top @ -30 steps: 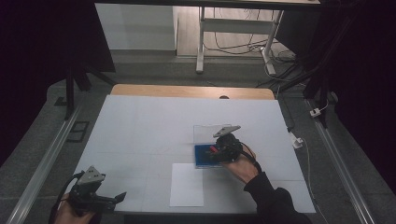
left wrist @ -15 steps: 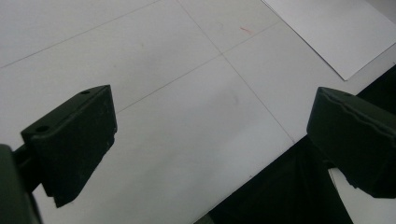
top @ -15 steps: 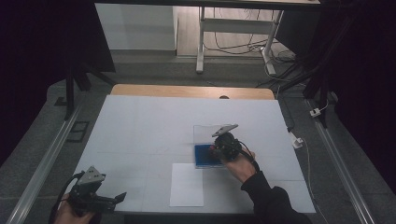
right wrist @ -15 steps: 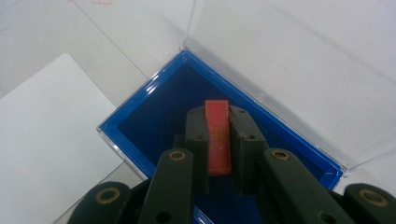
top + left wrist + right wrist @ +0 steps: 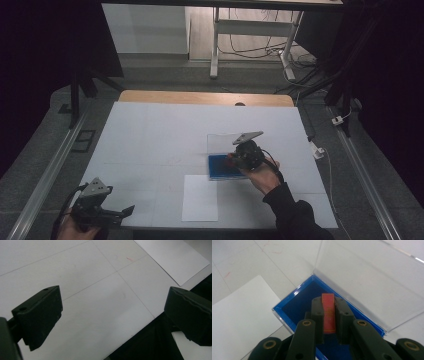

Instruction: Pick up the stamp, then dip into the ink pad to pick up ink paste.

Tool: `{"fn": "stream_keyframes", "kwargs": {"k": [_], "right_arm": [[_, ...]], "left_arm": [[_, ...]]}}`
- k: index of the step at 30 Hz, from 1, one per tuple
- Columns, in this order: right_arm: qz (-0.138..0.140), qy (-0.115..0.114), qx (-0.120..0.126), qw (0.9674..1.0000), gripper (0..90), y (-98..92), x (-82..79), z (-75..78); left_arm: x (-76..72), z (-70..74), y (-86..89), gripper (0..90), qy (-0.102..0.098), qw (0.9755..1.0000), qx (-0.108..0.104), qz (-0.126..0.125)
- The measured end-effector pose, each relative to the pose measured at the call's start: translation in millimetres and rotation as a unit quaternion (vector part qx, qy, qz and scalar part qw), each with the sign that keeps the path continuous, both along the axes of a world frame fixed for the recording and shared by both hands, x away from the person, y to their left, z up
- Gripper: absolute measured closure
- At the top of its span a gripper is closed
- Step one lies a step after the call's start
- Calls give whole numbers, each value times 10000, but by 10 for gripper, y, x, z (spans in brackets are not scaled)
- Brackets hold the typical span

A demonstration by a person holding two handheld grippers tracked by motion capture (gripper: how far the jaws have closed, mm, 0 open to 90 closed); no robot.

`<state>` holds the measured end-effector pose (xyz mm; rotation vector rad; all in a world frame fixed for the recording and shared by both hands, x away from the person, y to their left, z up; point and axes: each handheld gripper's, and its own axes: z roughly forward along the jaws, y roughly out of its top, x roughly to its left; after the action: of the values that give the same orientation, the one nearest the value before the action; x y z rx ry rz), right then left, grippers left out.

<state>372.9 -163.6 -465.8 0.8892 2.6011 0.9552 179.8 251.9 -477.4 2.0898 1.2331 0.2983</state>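
While your left gripper [image 5: 112, 214] waits wide open, unloaded, over near table edge, white matte tabletop [image 5: 165, 135] carries faint grid lines, flat paper sheet [image 5: 200, 197]. Your right gripper [image 5: 329, 315] clamps thin red slab [image 5: 328, 312] over blue-lined tray [image 5: 297, 303]; clear glossy lid [image 5: 372, 282] stands open. Beyond: wooden strip [image 5: 205, 97], grey floor, cables.
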Motion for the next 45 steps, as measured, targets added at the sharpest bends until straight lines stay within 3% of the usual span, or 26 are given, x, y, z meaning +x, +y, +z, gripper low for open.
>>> {"fn": "stream_keyframes", "kwargs": {"k": [17, 22, 24, 30, 45], "right_arm": [[35, -55, 107, 9999, 794, -68, 3, 71], [40, -9, 103, 9999, 793, -58, 10, 50], [84, 25, -33, 10000, 793, -53, 19, 15], [91, 113, -140, 9998, 794, -42, 39, -61], [32, 281, -183, 9994, 797, -38, 101, -169]], "left_arm": [[3, 1, 3, 25, -9, 10000, -30, -18], [6, 1, 5, 25, 0, 10000, -42, -16], [8, 1, 7, 25, -3, 10000, -49, -26], [8, 1, 11, 26, -5, 10000, -72, -26], [11, 0, 12, 29, 11, 10000, -78, -19]]}}
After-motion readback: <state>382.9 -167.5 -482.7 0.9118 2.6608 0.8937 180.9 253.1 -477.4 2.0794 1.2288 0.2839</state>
